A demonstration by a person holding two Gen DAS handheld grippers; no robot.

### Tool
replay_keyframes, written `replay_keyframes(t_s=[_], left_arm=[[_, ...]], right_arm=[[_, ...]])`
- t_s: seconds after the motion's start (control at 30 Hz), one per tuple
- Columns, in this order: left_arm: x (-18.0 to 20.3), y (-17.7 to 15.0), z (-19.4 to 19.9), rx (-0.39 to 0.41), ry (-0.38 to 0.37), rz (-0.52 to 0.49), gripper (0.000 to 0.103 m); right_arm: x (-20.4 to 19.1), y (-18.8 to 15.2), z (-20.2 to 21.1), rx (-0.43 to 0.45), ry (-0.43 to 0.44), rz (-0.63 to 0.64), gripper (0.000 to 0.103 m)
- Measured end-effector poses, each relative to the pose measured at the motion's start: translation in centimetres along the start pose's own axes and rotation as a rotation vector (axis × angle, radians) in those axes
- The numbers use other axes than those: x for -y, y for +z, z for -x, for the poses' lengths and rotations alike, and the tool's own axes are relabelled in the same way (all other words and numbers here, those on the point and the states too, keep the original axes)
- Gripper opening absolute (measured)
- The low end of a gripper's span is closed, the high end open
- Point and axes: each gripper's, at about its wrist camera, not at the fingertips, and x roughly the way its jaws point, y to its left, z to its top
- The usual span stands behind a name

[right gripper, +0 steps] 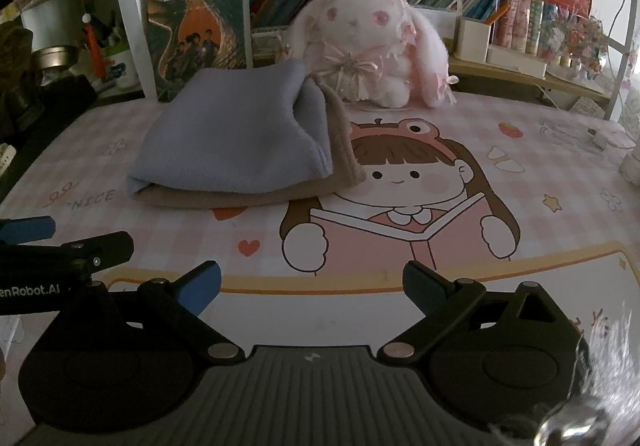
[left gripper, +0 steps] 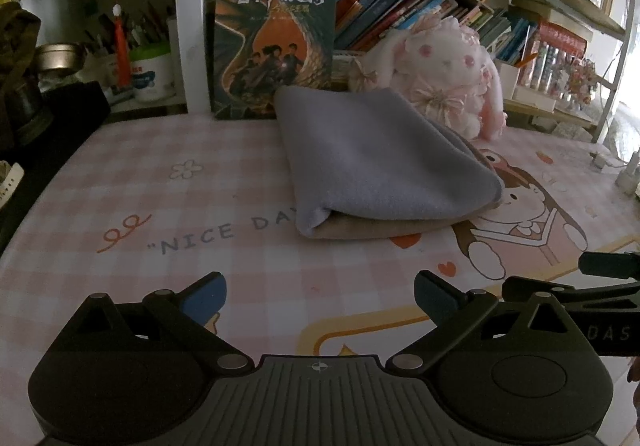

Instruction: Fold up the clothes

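Folded clothes (left gripper: 384, 162), lilac over tan, lay stacked before the plush rabbit (right gripper: 372, 42); left tongs (left gripper: 320, 298) and right tongs (right gripper: 312, 286) gaped empty nearside, folding seemingly finished, any next move needing fresh garment.

Folded cloth (left gripper: 380, 162) on mat (left gripper: 160, 266); book (left gripper: 276, 34), plush rabbit (left gripper: 444, 70) behind.

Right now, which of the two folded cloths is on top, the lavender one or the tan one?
The lavender cloth is on top. The tan cloth lies beneath it on the desk mat, showing only along the near and right edges.
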Motion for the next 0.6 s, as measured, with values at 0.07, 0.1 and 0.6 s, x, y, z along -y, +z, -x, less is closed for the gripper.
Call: replay_keyframes(t_s=[0.07, 0.1, 0.6], left_arm=[[0.01, -0.02, -0.06, -0.002, 0.001, 0.0, 0.102], [0.02, -0.03, -0.08, -0.004, 0.0, -0.001, 0.102], [-0.01, -0.16, -0.13, -0.011, 0.0, -0.003, 0.102]], right_arm=[[0.01, 0.01, -0.06, -0.001, 0.001, -0.001, 0.098], [0.01, 0.0, -0.09, -0.002, 0.001, -0.002, 0.098], [0.06, -0.03, -0.13, -0.005, 0.001, -0.008, 0.098]])
